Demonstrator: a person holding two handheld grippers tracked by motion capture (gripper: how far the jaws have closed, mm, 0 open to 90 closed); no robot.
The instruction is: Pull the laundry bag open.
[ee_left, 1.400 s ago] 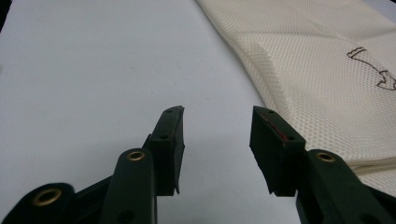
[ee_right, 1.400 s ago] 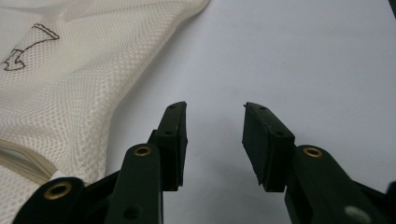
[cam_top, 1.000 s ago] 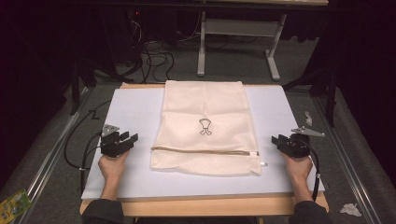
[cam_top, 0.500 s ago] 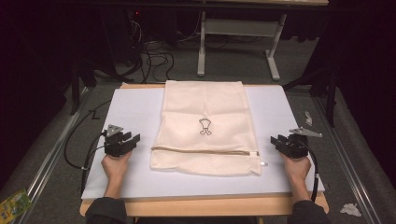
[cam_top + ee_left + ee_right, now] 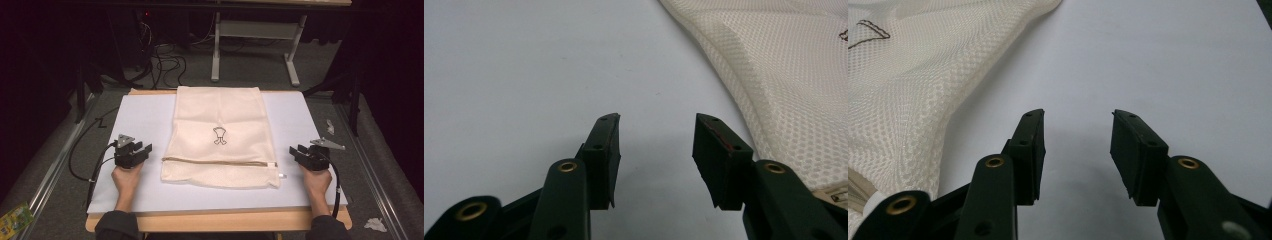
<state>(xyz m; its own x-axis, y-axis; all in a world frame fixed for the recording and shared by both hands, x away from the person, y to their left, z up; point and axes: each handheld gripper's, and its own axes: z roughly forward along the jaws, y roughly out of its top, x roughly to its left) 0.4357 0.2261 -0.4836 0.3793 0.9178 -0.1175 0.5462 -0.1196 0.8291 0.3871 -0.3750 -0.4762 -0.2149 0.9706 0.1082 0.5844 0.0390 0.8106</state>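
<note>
The mesh bag [image 5: 220, 137] is lying flat mid-bench between both claws, touching neither. Left claw [image 5: 141, 151] and right claw [image 5: 298, 152] are resting low, gaping empty, the right one's jaws just opening wider.

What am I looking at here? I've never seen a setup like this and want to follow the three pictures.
A person sits at a table covered by a pale sheet and holds a hand tool with two black jaws in each hand. The high view looks down from above: the left gripper is at the left, the right gripper at the right. Between them lies a cream mesh bag with a zip near its close end and a small dark emblem. The other two pictures come from cameras riding on the tools, looking along their jaws. In both, the jaws stand apart with nothing between them; the right gripper's have just been opening. The mesh bag lies beside them, untouched.
</note>
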